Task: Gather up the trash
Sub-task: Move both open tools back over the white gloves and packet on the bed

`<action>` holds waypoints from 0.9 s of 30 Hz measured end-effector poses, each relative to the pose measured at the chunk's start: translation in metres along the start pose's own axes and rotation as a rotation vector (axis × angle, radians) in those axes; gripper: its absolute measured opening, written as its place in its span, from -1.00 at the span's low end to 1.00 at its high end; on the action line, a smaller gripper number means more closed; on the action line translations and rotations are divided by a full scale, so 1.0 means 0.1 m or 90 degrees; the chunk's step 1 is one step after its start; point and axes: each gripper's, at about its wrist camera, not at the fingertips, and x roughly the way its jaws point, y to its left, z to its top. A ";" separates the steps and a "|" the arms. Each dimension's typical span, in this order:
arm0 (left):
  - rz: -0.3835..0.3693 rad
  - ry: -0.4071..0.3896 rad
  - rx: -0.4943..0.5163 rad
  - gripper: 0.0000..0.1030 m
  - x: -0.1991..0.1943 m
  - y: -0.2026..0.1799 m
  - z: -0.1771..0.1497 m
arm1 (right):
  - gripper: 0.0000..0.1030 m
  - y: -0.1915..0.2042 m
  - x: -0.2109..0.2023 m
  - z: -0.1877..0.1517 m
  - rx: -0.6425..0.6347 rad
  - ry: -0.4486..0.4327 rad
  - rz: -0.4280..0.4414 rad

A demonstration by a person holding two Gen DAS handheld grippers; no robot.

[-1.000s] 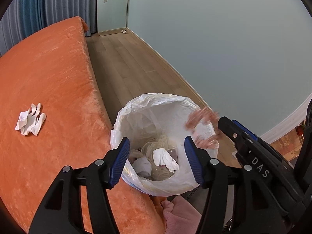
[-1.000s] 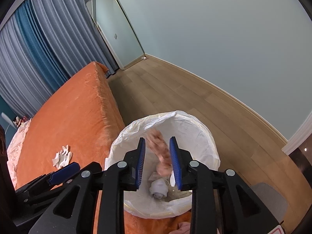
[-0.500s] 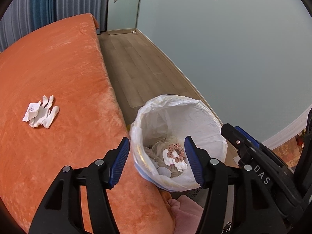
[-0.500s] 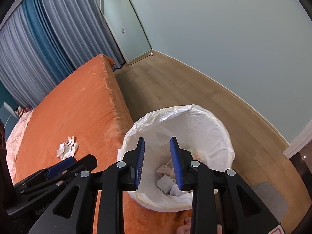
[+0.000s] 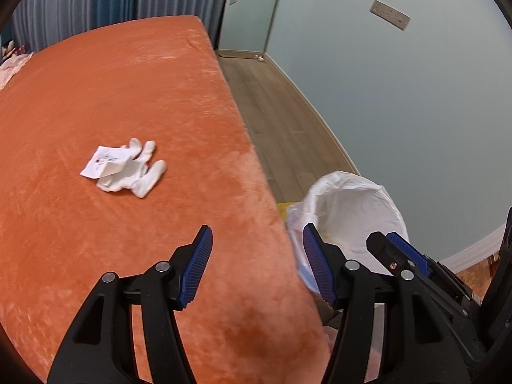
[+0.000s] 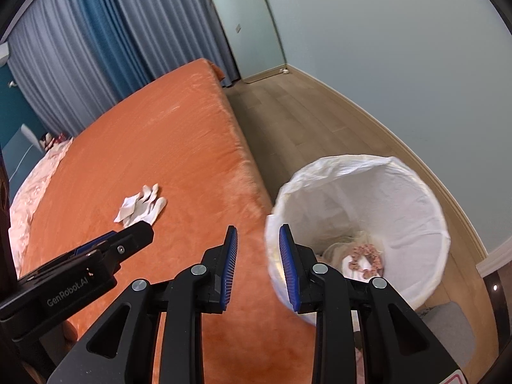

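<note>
A crumpled white glove with a paper tag (image 5: 128,168) lies on the orange bed cover (image 5: 128,64), up and left of my left gripper (image 5: 257,262). That gripper is open over the bed's edge with nothing between its blue pads. My right gripper (image 6: 259,265) hangs over the same edge, its jaws narrowly apart and empty. The white-lined bin (image 6: 352,163) stands on the floor just to its right, with a pink ring-shaped scrap (image 6: 364,256) on the tissues inside. In the right wrist view the glove (image 6: 140,206) sits just beyond the left gripper (image 6: 134,236).
A wooden floor (image 6: 304,118) runs between the bed and the pale wall. Blue and grey curtains (image 6: 96,48) hang behind the bed. Pink bedding (image 6: 32,185) lies at the bed's far left. In the left wrist view the bin (image 5: 352,198) is right of the right gripper's tip (image 5: 380,240).
The pink scrap fell from between the right gripper's jaws into the bin. Both grippers then swung left, from over the bin to over the bed's edge.
</note>
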 end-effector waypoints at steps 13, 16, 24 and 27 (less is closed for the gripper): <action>0.046 -0.005 -0.077 0.08 0.03 1.02 0.14 | -0.46 0.89 0.56 -0.01 -0.085 0.051 0.031; 0.059 -0.001 -0.092 0.08 0.09 1.26 0.19 | -0.46 1.09 0.72 -0.01 -0.100 0.064 0.039; 0.085 0.004 -0.140 0.32 0.33 1.82 0.38 | -0.29 1.52 1.22 0.08 -0.103 0.091 0.065; 0.087 0.011 -0.163 0.38 0.46 1.99 0.47 | -0.29 1.66 1.46 0.12 -0.108 0.106 0.069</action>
